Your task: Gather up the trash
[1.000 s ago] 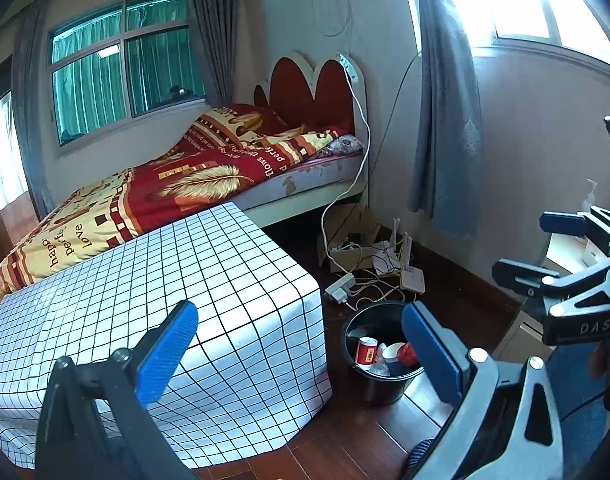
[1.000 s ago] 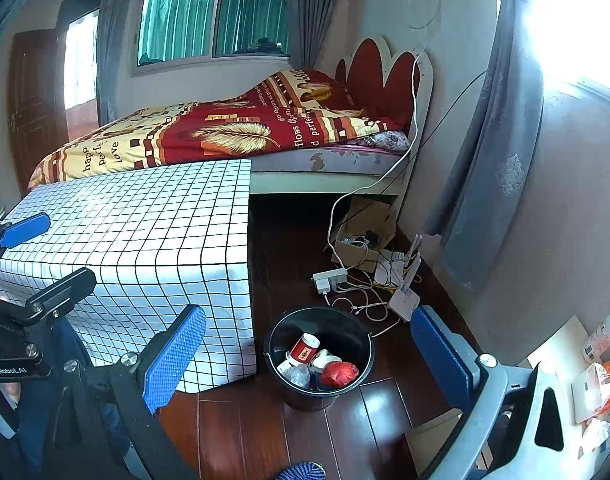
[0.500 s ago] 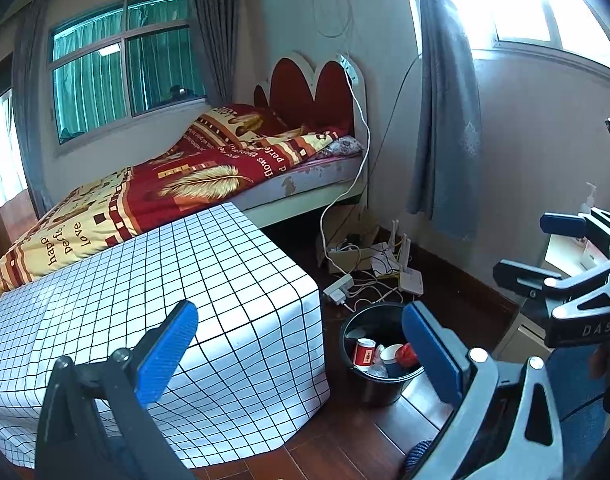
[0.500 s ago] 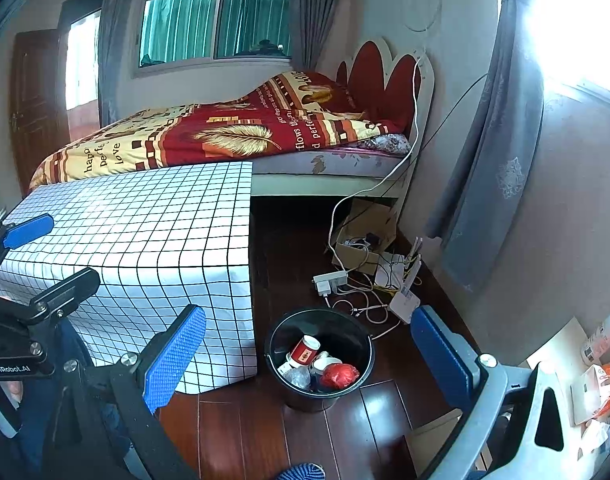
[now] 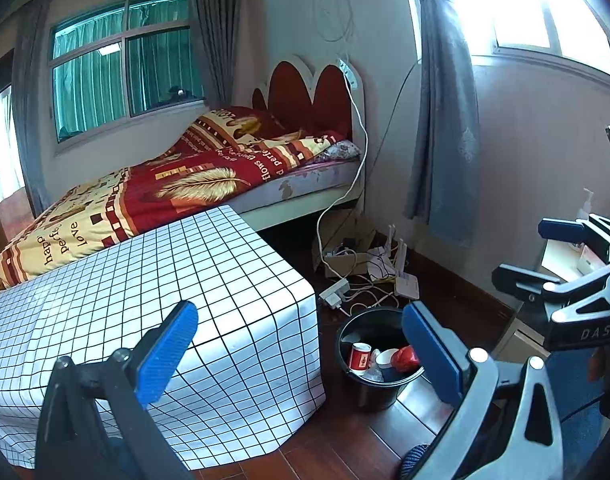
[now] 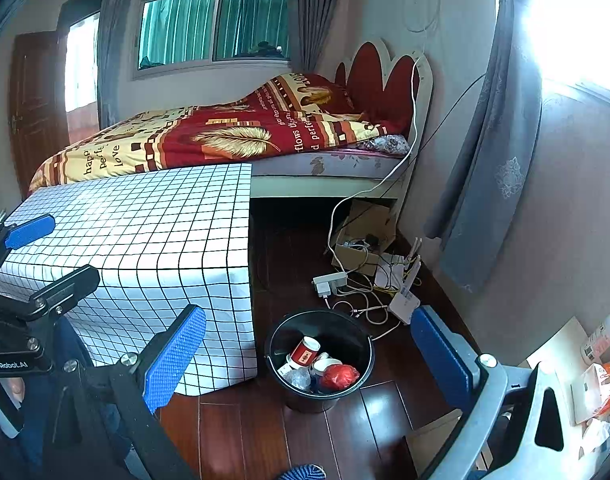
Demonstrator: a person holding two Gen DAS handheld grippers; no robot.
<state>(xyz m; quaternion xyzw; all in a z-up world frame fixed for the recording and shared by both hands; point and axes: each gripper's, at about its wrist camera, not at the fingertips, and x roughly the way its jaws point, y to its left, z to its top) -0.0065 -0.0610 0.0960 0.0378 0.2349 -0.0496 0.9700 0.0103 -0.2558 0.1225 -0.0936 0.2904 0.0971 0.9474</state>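
Observation:
A black trash bucket stands on the wood floor by the corner of the table with the checked cloth. It holds a red can, a paper cup, a red crumpled wrapper and clear plastic. My left gripper is open and empty, held above the table corner and the bucket. My right gripper is open and empty, held above the bucket. Each gripper also shows at the edge of the other's view.
A bed with a red and yellow blanket stands behind the table. A power strip, cables, a router and a cardboard box lie on the floor by the headboard. Grey curtains hang on the right. A low shelf with bottles is at far right.
Both views shift very slightly; the grippers drift a little. Both stay open and empty. Nothing in the bucket has moved.

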